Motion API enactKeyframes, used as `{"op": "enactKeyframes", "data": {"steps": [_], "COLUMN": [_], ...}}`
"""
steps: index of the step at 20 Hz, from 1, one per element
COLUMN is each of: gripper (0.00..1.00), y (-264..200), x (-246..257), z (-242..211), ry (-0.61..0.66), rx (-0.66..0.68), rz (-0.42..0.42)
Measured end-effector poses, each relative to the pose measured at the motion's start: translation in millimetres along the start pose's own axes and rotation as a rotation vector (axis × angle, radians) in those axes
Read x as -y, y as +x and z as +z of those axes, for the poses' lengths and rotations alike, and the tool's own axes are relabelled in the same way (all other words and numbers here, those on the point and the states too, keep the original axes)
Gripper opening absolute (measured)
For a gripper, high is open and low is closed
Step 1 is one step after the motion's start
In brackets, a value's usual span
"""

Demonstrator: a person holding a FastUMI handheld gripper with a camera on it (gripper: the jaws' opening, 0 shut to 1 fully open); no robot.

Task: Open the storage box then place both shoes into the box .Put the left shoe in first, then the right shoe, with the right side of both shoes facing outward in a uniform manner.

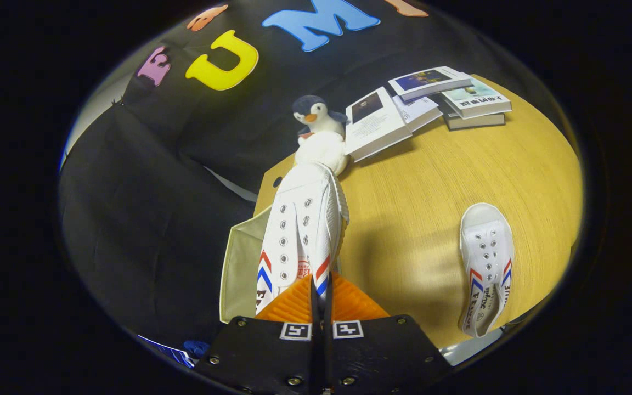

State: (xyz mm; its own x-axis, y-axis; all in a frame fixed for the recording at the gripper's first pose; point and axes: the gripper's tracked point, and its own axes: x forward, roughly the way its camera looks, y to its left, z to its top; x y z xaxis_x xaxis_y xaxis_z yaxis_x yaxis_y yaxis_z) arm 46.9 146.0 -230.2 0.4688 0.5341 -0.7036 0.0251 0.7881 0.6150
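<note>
Wooden table [436, 181] carried everything. Storage box [239, 263], pale fabric, sat at the table's near-left edge; its inside was hidden behind the held shoe, so contents couldn't be judged. Books [431, 101] lay spread at the table's far side. Held shoe [302, 230], white with red-blue stripes, hung toe-away over the table's left edge by the box. Second shoe [486, 263] lay flat on the table's near-right part, well apart. Plush penguin [319, 131] stood beyond the held shoe's toe. Gripper [320, 296] was pressed together, apparently pinching the held shoe's heel end.

No legible text on shoes [487, 263] or books [431, 99]
</note>
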Motion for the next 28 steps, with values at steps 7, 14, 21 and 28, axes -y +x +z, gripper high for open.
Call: {"op": "enactKeyframes", "data": {"steps": [7, 14, 21, 28], "gripper": [0.00, 0.00, 0.00, 0.00], "y": [28.7, 66.5, 106.6, 142.4], "x": [-56.9, -92.8, -107.1, -107.1], "z": [-10.2, -32.8, -60.1, -90.3], "ry": [-0.043, -0.088, -0.119, -0.152], "rx": [-0.031, -0.089, -0.160, -0.240], "rz": [0.036, 0.034, -0.006, -0.069]}}
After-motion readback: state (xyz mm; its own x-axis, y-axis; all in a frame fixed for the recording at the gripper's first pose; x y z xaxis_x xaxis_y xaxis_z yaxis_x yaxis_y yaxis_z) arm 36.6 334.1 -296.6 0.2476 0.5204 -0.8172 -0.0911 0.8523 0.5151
